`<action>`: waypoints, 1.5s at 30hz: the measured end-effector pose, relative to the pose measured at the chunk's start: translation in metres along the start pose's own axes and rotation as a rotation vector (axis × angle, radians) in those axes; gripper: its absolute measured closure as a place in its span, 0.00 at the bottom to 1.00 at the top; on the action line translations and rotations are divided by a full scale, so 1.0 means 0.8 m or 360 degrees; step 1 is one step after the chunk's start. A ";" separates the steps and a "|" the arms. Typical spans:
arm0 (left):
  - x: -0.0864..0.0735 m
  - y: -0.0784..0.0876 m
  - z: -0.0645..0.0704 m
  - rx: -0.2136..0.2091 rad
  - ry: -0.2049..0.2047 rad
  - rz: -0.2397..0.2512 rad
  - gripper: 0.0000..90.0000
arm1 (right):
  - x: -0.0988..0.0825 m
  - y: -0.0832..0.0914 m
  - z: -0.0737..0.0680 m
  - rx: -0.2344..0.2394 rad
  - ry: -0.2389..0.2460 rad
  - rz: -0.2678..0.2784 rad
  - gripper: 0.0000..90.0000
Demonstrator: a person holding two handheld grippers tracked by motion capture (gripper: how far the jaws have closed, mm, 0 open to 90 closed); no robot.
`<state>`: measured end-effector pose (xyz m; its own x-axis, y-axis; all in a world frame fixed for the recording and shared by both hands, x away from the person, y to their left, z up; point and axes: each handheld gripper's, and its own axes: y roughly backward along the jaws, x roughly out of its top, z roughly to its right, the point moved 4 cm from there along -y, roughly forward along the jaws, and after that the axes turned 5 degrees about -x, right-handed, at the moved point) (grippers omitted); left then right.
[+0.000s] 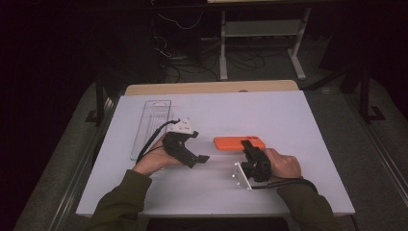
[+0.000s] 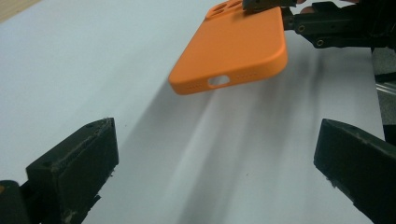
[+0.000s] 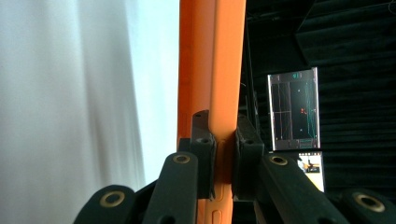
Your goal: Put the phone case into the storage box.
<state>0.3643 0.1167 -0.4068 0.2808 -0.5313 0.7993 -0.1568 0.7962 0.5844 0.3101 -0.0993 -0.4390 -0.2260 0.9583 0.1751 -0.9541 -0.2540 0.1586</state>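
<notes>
The right gripper (image 1: 249,146) pinches the orange phone case (image 1: 239,143) by its near edge, lifted above the table (image 1: 288,115) centre. The left gripper (image 1: 199,159), jaws spread and empty, sits left of it. Keep the case level; re-grip its free left end squarely.

Orange phone case (image 3: 212,93): top and bottom ends cut off by the right gripper view's frame; clamped midsection hidden behind the jaws' pads.

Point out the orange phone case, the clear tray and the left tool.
orange phone case (image 1: 231,143), high view, its flat back.
clear tray (image 1: 144,134), high view, its left wall.
left tool (image 2: 215,177), left gripper view, midway between its open jaws.
</notes>
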 end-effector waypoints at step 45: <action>-0.016 0.002 -0.014 -0.0036 0.0052 0.0037 0.00 | -0.008 0.000 0.016 0.0074 -0.0380 -0.0060 0.89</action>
<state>0.3711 0.1281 -0.4176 0.3084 -0.5033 0.8072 -0.1420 0.8147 0.5622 0.3144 -0.1070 -0.4276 -0.1323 0.9104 0.3919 -0.9497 -0.2297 0.2130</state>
